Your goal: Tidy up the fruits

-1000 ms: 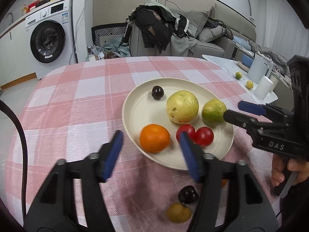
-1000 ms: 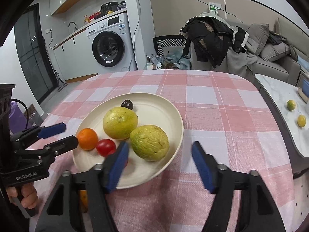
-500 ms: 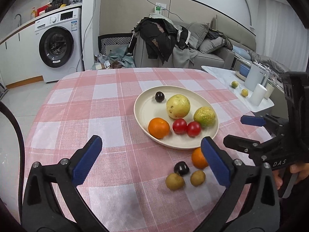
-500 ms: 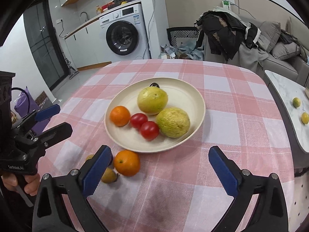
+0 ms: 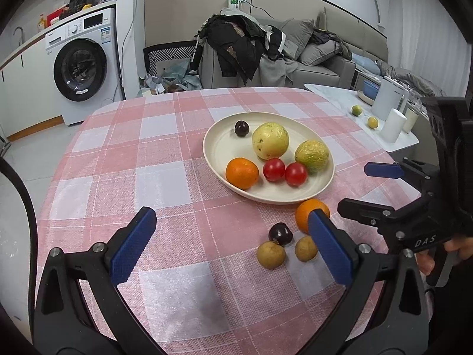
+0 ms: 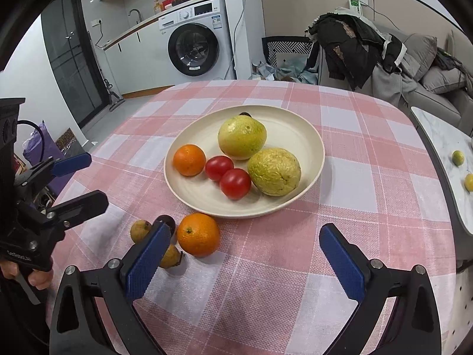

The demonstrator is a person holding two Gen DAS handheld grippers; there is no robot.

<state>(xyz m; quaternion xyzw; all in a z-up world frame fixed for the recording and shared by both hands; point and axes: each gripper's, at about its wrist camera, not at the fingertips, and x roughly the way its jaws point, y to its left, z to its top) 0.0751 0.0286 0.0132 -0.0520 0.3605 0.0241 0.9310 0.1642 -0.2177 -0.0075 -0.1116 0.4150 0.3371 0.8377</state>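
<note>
Six fruits sit on the plate (image 5: pixel 323 185); four wait on the desk (image 5: pixel 142 177) at its 6 o'clock. Both grippers' fingers spread wide, empty.

Six fruits (image 6: pixel 241 137) on plate (image 6: pixel 304 130); four (image 6: pixel 198 234) beside, on cloth.

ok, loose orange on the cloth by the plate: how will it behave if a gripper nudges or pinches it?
The orange looks round and sits free on the flat tablecloth, so a nudge would probably roll it, perhaps into the plate rim. Its skin looks firm and dimpled, so the ribbed pads should likely hold it. Both grippers are open and apart from it.
</note>
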